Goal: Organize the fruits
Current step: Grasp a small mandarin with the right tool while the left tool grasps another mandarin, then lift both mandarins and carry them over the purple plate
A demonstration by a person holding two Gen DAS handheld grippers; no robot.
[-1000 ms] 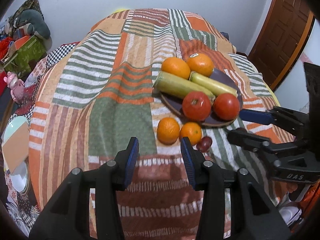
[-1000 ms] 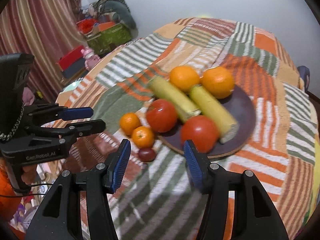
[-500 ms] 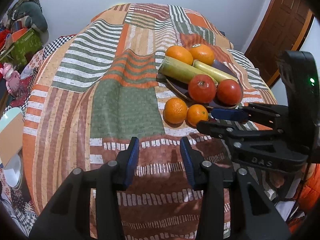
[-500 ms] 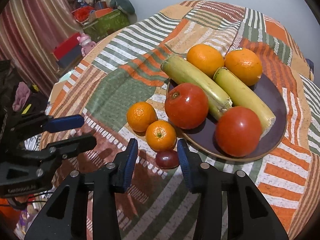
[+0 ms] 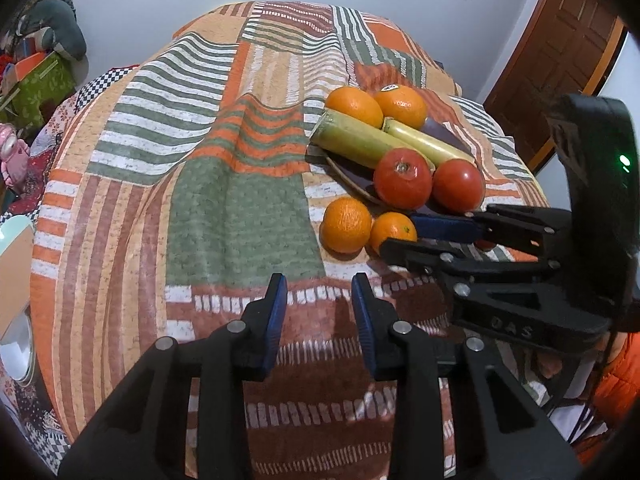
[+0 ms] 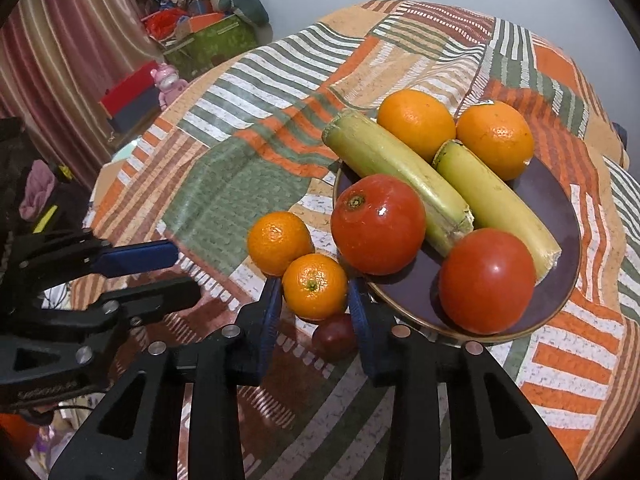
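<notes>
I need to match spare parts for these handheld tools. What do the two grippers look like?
Both are black plastic frames with silver screw heads and two flat fingers faced with blue pads. The left gripper and right gripper look alike. The right one's side shows raised letters, and its upright black housing carries a small green light.

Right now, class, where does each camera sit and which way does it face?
Left wrist: on the left gripper, angled down at the patchwork cloth; own jaws empty, right gripper enters from the right.
Right wrist: on the right gripper, facing the plate; jaws flank a small orange.
Shared: plate, fruit, cloth.
</notes>
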